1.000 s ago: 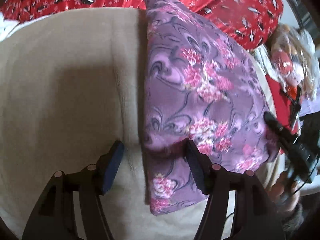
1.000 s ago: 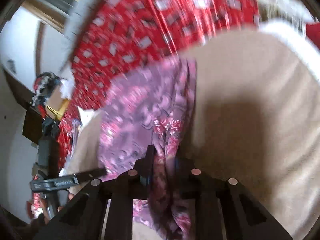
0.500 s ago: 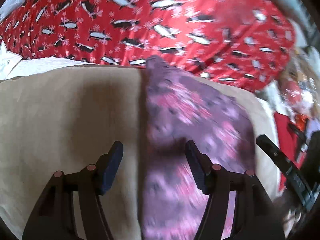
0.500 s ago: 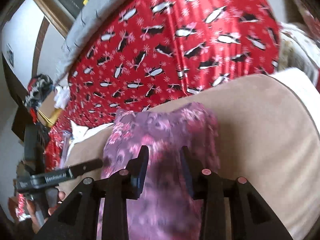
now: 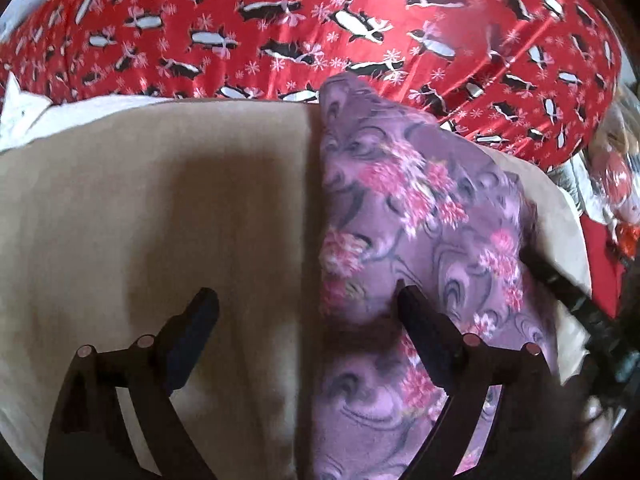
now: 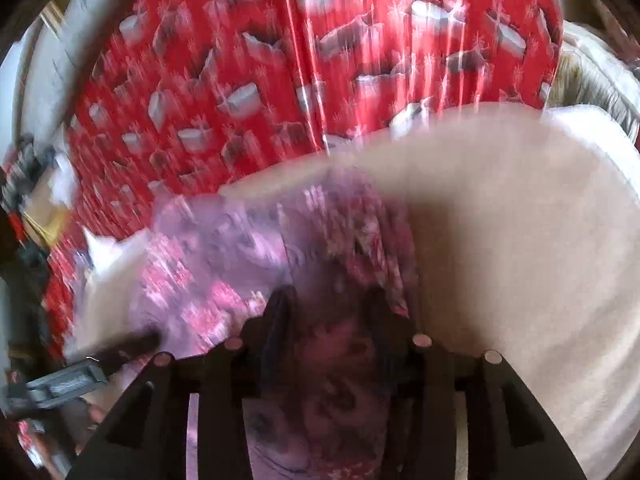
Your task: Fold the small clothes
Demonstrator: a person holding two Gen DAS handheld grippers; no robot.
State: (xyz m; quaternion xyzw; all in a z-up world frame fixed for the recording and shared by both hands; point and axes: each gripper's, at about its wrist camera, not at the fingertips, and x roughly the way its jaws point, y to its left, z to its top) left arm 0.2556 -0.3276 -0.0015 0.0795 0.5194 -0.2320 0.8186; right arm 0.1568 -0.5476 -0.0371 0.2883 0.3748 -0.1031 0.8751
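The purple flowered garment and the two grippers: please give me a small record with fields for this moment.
garment: purple flowered garment, lying folded on the beige cloth
left gripper: open wide, jaws have just been opening; garment's edge lies between them, pads not pressing
right gripper: open over the garment, jaws have just been opening, nothing gripped
background: red penguin-print fabric behind the beige cloth
right wrist view: blurred

A soft matt purple cloth [image 5: 420, 216] is seen on a napped beige blanket [image 5: 160, 208]. Glossy red fabric [image 5: 360, 20] is shown behind.
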